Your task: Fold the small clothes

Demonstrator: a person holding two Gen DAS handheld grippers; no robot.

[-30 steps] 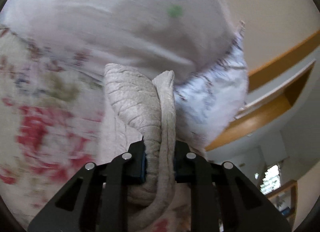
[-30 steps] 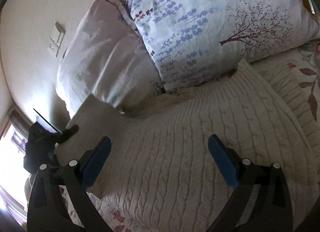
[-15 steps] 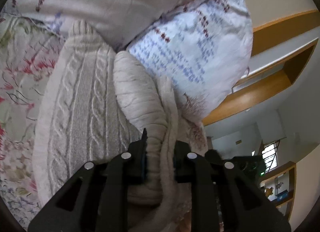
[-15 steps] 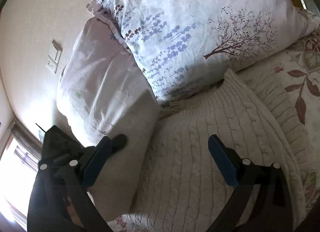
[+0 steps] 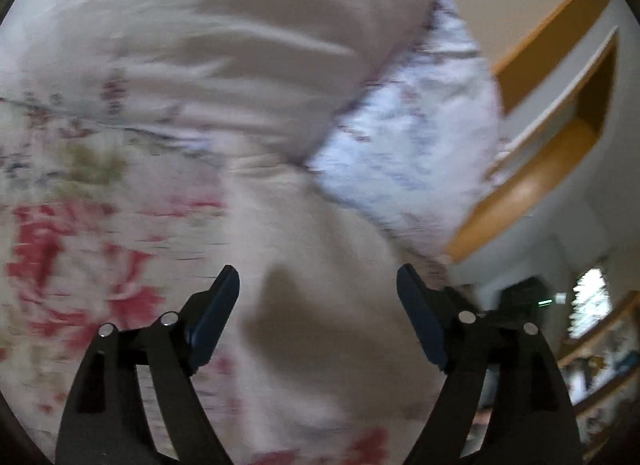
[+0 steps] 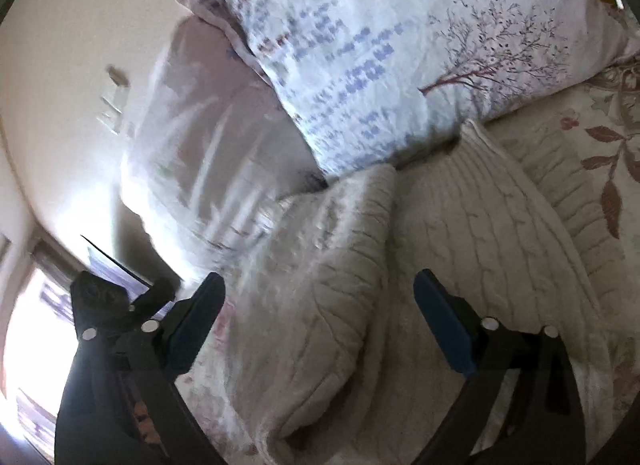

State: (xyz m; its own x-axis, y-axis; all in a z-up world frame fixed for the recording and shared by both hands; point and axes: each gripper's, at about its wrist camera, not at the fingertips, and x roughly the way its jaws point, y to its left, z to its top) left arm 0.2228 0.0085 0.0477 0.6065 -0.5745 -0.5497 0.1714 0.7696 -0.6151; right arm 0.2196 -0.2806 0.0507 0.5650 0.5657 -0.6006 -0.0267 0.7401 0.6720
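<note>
A cream cable-knit sweater (image 6: 472,249) lies on the floral bedspread, with one side folded over its body as a thick flap (image 6: 332,297). My right gripper (image 6: 316,301) is open and empty, just above that flap. In the blurred left wrist view the sweater (image 5: 320,305) is a pale mass below my left gripper (image 5: 318,293), which is open and holds nothing. The left gripper also shows at the left edge of the right wrist view (image 6: 116,301), beside the sweater.
Two pillows lie against the sweater's far edge: a pale pink one (image 6: 208,137) and a white one with a tree print (image 6: 400,49). The floral bedspread (image 5: 80,249) lies to the left. A wooden headboard shelf (image 5: 560,113) stands at the right.
My left gripper has opened and let go of the sweater fold it held, and has swung away fast. The fold now lies on the sweater's body. My right gripper stays open.
</note>
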